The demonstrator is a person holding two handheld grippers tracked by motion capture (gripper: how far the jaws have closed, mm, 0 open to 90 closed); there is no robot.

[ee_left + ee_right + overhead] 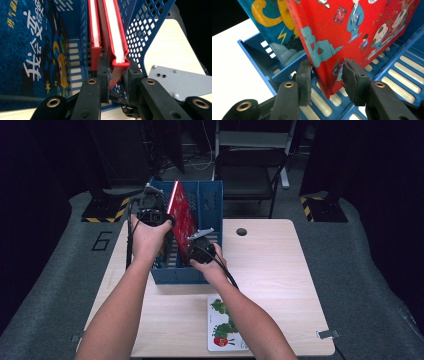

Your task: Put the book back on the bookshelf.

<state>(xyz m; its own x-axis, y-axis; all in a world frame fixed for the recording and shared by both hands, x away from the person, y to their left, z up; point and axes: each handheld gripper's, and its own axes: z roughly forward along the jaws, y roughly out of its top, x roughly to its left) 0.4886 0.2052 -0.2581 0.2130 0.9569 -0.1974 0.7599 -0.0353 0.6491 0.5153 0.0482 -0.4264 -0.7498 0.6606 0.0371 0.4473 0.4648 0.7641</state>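
The left claw point(116, 75) is clamping the top corner of a red book point(115, 37), its pads pressing on both covers, so the book is hanging tilted inside the blue rack point(210, 205) rather than dropping free. Just left of this claw, in the left gripper view, a second red book point(94, 27) is standing in the same slot, and farther left a blue book point(30, 50) is leaning in the next compartment.

The right claw point(325, 75) is straddling the red book's lower corner point(332, 45), jaws slightly apart; the left pad is sitting against the cover and the right pad seems just off it, so it is probably guiding, not carrying. Below this claw the slatted rack floor point(397, 85) is showing, and the book's corner is hanging just above it.

In the high view both hands are working over the rack, and a white picture book point(226, 325) is lying near the person, well behind the right claw point(201, 246).
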